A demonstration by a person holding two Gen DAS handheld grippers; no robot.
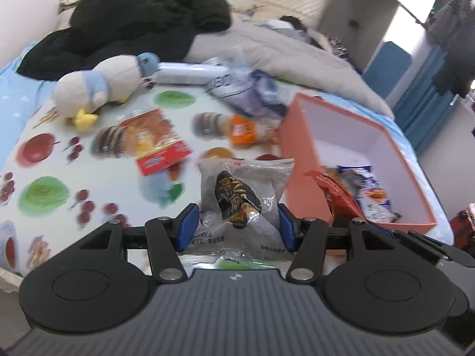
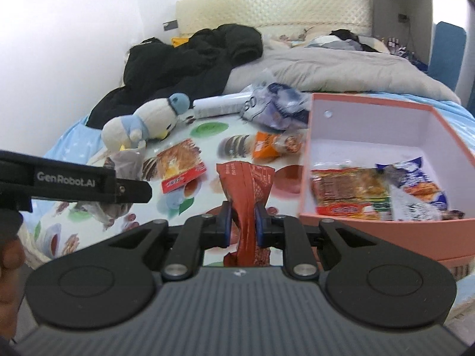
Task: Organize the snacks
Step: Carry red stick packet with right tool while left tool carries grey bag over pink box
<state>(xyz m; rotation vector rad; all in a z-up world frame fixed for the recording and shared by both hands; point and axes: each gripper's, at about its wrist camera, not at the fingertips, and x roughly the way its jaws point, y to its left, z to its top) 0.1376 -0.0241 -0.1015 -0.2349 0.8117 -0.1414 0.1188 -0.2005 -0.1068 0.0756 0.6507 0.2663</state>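
Starting at the far left of the bed, we see a black jacket (image 1: 124, 20) heaped against the wall, and in front of it a plush penguin (image 1: 101, 84) lying on the fruit-print sheet (image 1: 41, 195). Just right of the toy lies a red-and-orange snack pack (image 1: 157, 141), flat on the sheet, with a white tube (image 1: 184, 72) farther back. Next comes our left gripper (image 1: 236, 227), its blue pads clamped on either side of a grey snack bag (image 1: 242, 201) with a black-and-gold label; the bag fills the gap between the fingers and is lifted clear of the sheet. Beyond it sits an orange snack packet (image 1: 243, 130) and a crumpled blue-white bag (image 1: 252, 89). Moving right, our right gripper (image 2: 242, 225) has its fingers drawn close together, pinching a red snack pouch (image 2: 246, 190) that stands upright between them, just left of the box. At the right stands the pink box (image 2: 439, 124), open-topped with white inner walls, already holding an orange snack pack (image 2: 347, 195) and a blue-white packet (image 2: 415, 187) side by side. A grey quilt (image 2: 341, 68) lies bunched behind the box.
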